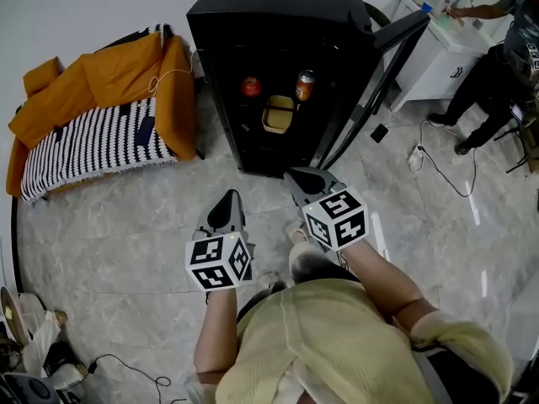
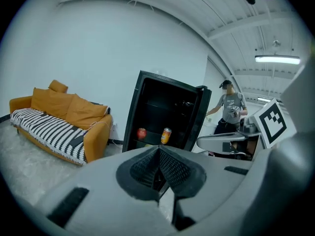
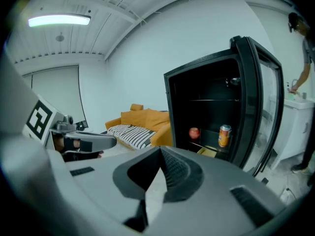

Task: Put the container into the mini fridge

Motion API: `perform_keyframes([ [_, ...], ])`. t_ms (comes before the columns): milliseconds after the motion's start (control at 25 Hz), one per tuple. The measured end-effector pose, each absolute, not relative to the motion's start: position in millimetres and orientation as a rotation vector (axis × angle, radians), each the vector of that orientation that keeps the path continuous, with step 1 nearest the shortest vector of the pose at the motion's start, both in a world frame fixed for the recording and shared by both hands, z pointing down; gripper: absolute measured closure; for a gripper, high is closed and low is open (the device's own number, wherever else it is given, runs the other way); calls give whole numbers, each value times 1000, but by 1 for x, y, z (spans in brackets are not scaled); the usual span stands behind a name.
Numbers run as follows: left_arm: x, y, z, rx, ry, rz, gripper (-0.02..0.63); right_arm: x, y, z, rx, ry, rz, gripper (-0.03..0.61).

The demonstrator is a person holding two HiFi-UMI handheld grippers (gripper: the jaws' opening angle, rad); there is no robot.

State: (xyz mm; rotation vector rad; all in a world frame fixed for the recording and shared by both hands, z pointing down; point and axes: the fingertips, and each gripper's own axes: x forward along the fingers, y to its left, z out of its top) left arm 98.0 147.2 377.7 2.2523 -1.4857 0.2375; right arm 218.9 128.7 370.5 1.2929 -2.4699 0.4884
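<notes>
Left tongs (image 1: 228, 197), right tongs (image 1: 295, 177) closed, facing fridge (image 1: 278, 15).

No readable text or numbers anywhere; can (image 1: 305, 85) label too small.

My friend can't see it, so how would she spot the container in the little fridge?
Find the black mini fridge with its door open, beside the orange sofa. Inside, a red round fruit and a can stand side by side, and the container sits lower, between them. It alone is flat, squarish and pale yellow.
</notes>
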Motion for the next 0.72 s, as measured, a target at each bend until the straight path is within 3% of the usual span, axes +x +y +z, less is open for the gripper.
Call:
perform_keyframes([
  [720,98,151,391,2204,-1481,247,592,212,131,379,1248,-2473,522,551],
])
